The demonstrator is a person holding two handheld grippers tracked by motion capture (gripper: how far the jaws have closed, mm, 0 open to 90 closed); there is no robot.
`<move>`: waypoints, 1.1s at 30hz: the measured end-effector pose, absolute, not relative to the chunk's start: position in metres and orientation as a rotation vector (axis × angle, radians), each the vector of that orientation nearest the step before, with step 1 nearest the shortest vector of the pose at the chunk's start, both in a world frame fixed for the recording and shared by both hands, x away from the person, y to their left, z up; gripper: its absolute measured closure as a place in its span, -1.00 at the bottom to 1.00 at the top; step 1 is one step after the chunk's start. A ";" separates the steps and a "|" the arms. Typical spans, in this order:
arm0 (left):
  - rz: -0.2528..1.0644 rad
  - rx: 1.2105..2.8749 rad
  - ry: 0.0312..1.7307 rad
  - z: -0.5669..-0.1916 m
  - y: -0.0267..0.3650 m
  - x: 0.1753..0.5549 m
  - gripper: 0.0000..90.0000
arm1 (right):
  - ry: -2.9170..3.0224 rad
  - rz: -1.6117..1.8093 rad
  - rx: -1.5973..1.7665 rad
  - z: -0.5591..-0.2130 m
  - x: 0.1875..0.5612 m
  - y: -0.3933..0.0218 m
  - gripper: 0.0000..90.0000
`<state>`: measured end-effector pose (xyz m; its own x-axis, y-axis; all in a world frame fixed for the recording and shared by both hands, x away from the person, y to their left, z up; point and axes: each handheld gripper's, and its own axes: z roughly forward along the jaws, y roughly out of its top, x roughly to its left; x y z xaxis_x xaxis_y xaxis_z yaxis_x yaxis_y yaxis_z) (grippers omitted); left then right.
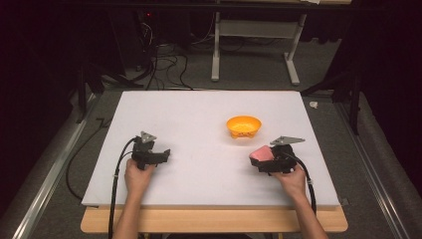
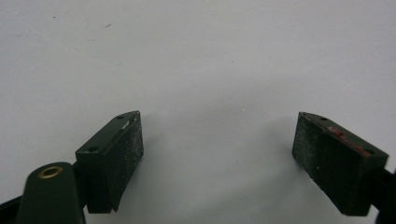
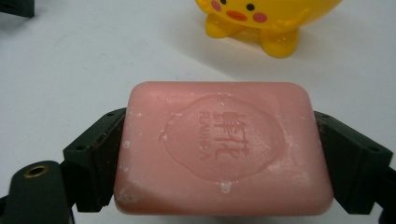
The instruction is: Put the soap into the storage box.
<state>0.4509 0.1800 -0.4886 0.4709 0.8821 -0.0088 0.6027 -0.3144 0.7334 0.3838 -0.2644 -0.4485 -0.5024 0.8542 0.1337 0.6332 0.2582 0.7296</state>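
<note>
pink and waxy, the rectangular bar of soap (image 3: pixel 223 151) carries an oval stamp pressed into its top face; in the right gripper view the stamp holds raised characters too soft to make out and, beside them, a line of small latin letters that cannot be read for certain. the right gripper (image 3: pixel 223 158) is clamped on this bar, its two black jaws set wide and pressing against the soap's two short ends, with the bar lying flat across the gap. in the high view the soap (image 1: pixel 261 153) sits at the front of that gripper (image 1: pixel 263 158), near the right front part of the white table top (image 1: pixel 199 119), and the person's right hand (image 1: pixel 292 180) grips the tool from behind, forearm coming up from the table's near edge. just beyond the soap stands an orange-yellow plastic bowl with a cartoon face and little feet (image 1: pixel 244 126); up close its red mouth and pink cheeks (image 3: pixel 268 18) show. the left gripper (image 2: pixel 217 154) has its jaws well apart with bare white surface between them; in the high view it rests low on the left side (image 1: pixel 161 155), held by the left hand (image 1: pixel 138 175), well apart from the bowl and soap.
</note>
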 end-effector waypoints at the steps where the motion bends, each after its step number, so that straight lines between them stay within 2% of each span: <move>1: 0.526 2.038 1.228 -0.489 0.180 0.451 -0.63 | 2.246 1.092 1.379 -0.447 0.383 -0.264 -0.70; 33: 0.525 2.037 1.228 -0.489 0.180 0.451 -0.62 | 2.223 1.164 1.330 -0.403 0.396 -0.256 -0.70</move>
